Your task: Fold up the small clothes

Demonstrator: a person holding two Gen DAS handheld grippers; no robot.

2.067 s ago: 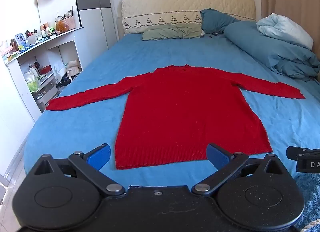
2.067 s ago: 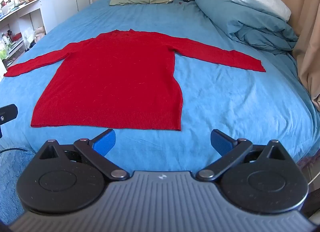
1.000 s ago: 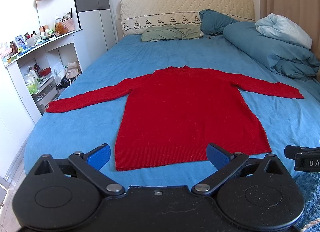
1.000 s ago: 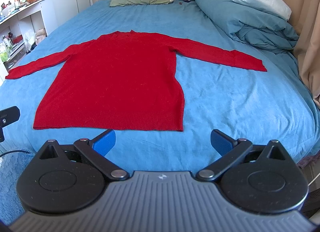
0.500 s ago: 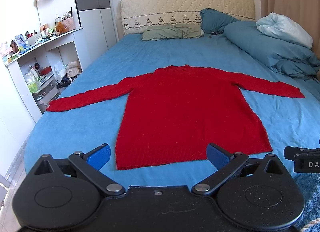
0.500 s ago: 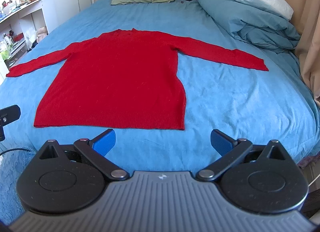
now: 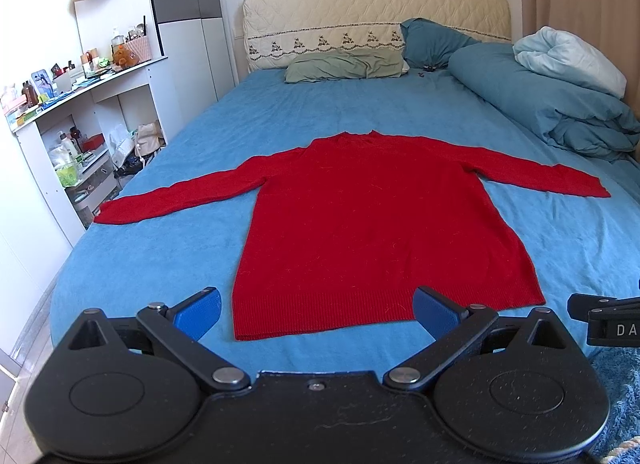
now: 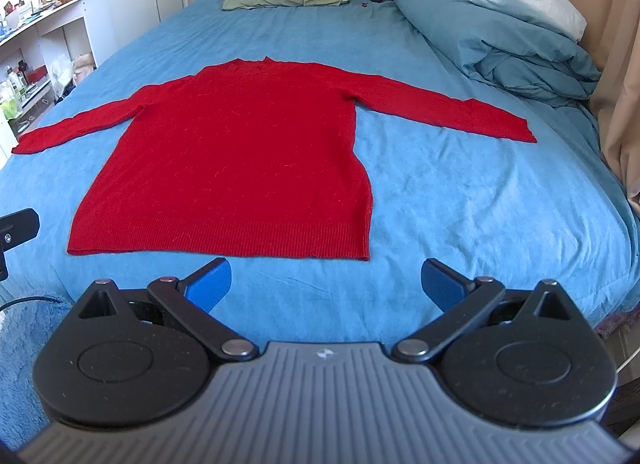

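Note:
A red long-sleeved sweater (image 7: 372, 224) lies flat on the blue bed (image 7: 160, 264), both sleeves spread out, hem toward me. It also shows in the right wrist view (image 8: 240, 160). My left gripper (image 7: 318, 310) is open and empty, hovering just short of the hem near the bed's foot. My right gripper (image 8: 326, 284) is open and empty, just before the hem's right corner. Neither touches the sweater.
A rolled blue duvet (image 7: 552, 104) and pillows (image 7: 348, 66) lie at the bed's head and right side. A white shelf unit (image 7: 80, 136) with clutter stands left of the bed. A curtain (image 8: 616, 64) hangs on the right. A fluffy blue rug (image 8: 20, 344) lies at the foot.
Both grippers have drifted slightly; the right one has moved a little closer to the sweater's hem. The sweater has not moved and both grippers stay open.

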